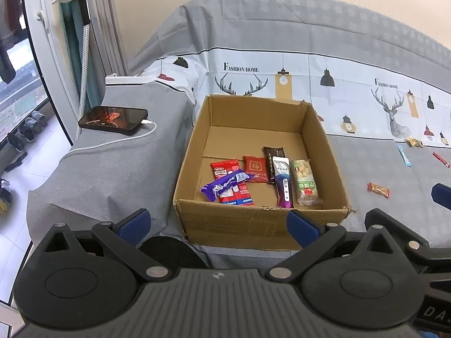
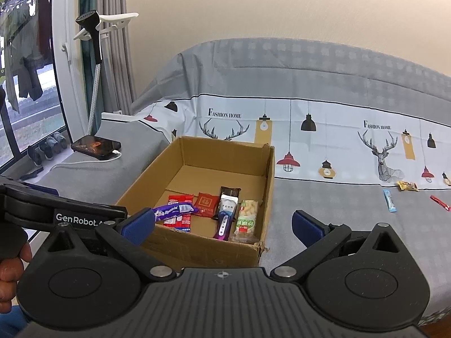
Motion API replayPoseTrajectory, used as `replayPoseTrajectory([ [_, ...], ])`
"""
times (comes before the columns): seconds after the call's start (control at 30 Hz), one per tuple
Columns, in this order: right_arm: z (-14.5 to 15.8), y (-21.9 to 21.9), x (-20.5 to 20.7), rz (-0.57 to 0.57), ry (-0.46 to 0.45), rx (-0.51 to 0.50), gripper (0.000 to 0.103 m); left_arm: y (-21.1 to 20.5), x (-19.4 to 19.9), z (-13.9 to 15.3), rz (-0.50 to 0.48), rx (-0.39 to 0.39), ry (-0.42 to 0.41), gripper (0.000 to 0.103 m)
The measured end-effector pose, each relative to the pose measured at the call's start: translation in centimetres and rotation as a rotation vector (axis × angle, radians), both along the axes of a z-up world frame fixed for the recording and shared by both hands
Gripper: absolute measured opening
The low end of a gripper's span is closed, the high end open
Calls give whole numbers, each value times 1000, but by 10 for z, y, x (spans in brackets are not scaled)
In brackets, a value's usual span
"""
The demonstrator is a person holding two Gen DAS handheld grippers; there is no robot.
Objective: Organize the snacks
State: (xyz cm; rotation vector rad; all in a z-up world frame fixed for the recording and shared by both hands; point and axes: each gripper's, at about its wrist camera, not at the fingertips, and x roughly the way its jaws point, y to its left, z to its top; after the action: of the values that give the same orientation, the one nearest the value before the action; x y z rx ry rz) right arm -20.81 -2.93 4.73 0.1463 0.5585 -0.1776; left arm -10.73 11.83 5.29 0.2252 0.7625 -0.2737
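Cardboard box (image 1: 262, 225) stands on the bed (image 1: 380, 157), near side towards both cameras; six wrapped snacks are already inside, lying along its near half.

Loose snacks are noted out on the bed to the right of the box: orange-red packet (image 1: 378, 190) nearest, then blue stick (image 2: 389, 200), red stick (image 2: 440, 203) and yellow packet (image 2: 408, 186) further right and far.

Left tongs (image 1: 217, 226) are spread wide and hold nothing, aimed at the box front. Right tongs (image 2: 222, 225) are likewise spread and hold nothing, over the box's near right corner.

Judgement: remaining snacks lie right of both tongs; the right tongs are nearer. The blue stick's long axis runs near-to-far, so it would be pinched across, left to right.
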Motion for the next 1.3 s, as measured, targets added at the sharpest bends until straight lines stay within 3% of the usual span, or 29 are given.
replayPoseTrajectory([
  [1.3, -6, -8, 3, -1, 26, 35, 103, -5, 2, -5, -10, 32, 14, 103],
])
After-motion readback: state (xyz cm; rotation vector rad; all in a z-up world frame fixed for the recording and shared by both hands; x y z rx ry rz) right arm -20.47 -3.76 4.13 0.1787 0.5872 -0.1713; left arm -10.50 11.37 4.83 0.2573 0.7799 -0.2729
